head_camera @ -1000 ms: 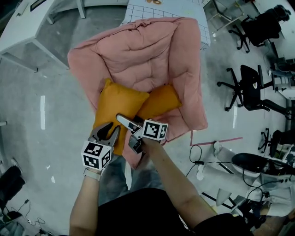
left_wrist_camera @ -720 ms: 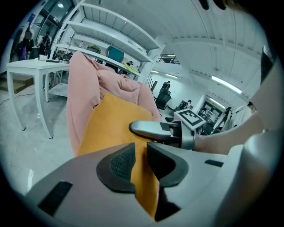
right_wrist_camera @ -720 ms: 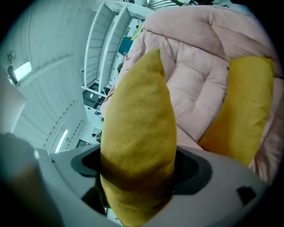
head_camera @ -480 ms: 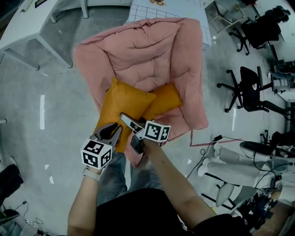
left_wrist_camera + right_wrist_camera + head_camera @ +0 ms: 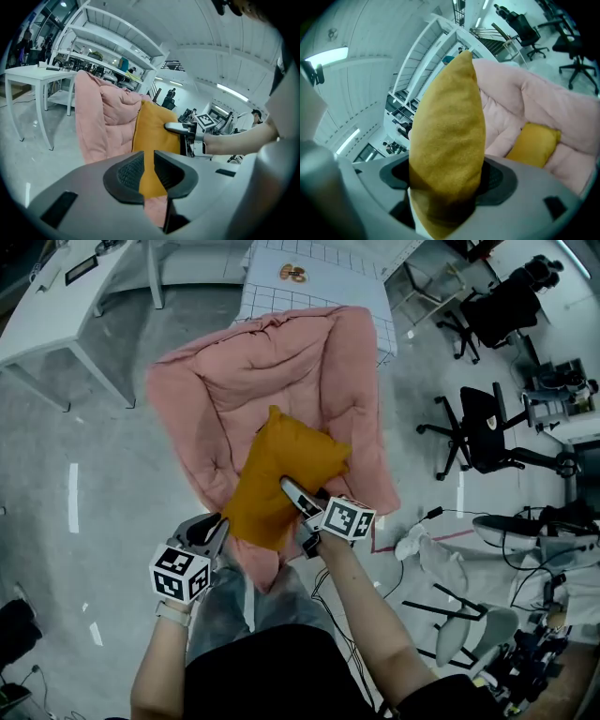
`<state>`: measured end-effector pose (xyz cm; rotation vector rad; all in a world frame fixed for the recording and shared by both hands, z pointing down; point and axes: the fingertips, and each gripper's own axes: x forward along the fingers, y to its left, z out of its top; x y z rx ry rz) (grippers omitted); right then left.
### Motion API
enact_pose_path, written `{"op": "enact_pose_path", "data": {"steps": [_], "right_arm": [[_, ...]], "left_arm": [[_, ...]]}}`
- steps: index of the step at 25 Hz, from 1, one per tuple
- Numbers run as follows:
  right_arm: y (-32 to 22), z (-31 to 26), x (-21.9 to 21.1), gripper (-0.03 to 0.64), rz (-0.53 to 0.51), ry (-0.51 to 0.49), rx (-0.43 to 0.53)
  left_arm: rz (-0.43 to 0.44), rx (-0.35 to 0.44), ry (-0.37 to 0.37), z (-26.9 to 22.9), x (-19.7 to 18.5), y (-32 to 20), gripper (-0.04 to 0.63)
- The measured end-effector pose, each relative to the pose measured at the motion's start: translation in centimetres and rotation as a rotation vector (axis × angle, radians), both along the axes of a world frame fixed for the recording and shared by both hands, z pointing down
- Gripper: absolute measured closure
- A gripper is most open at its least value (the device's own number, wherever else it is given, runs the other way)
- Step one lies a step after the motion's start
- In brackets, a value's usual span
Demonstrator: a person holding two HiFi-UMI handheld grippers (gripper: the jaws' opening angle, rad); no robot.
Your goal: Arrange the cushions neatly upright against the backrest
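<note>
A pink padded chair (image 5: 272, 371) faces me. One orange cushion (image 5: 277, 474) hangs lifted over its seat, standing on edge. My right gripper (image 5: 305, 507) is shut on the cushion's right edge; its jaws have just been closing, and the thick cushion (image 5: 447, 126) fills the gap between them. My left gripper (image 5: 214, 526) is shut on the lower left corner; its jaws have also just been closing, and a thin fold of orange fabric (image 5: 152, 126) is pinched between them. A second orange cushion (image 5: 533, 144) lies low on the seat against the pink padding (image 5: 543, 103); in the head view it is hidden.
A white table (image 5: 56, 306) stands left of the chair. A white gridded board (image 5: 319, 268) lies behind the backrest. Black office chairs (image 5: 487, 427) stand at the right. Cables (image 5: 412, 521) run across the grey floor near the chair's front right corner.
The left cushion has come up off the seat and now stands on edge, covering the other one. Both grippers rose with it, and the right one shifted right along its edge.
</note>
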<state>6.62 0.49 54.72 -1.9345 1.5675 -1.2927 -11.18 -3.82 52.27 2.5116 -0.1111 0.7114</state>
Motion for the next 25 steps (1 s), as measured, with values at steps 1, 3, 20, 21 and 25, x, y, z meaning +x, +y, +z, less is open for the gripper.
{"op": "enact_pose_path", "data": {"steps": [1,3,20,21,25], "right_arm": [[0.3,-0.7,1.2,0.241,0.0,0.046,-0.012],[0.7,-1.9,3.4,0.241,-0.013,0.147,-0.039],[-3.5,-3.0,12.8,0.242,-0.641,1.037,-0.334],[-3.8,-2.8,12.6,0.242,-0.704,1.074,-0.338],[-4.8,-1.1,11.2,0.244,-1.008,1.18,-0.357]], "left_arm": [[-0.002,0.0,0.004,-0.3,0.1,0.0,0.526],[-0.009,0.0,0.015,-0.9,0.3,0.0,0.525],[-0.216,-0.007,0.002,-1.9,1.9,-1.3,0.526],[-0.233,-0.007,0.003,-1.9,2.1,-1.4,0.526],[-0.298,-0.013,0.004,-1.7,3.0,-1.5,0.526]]}}
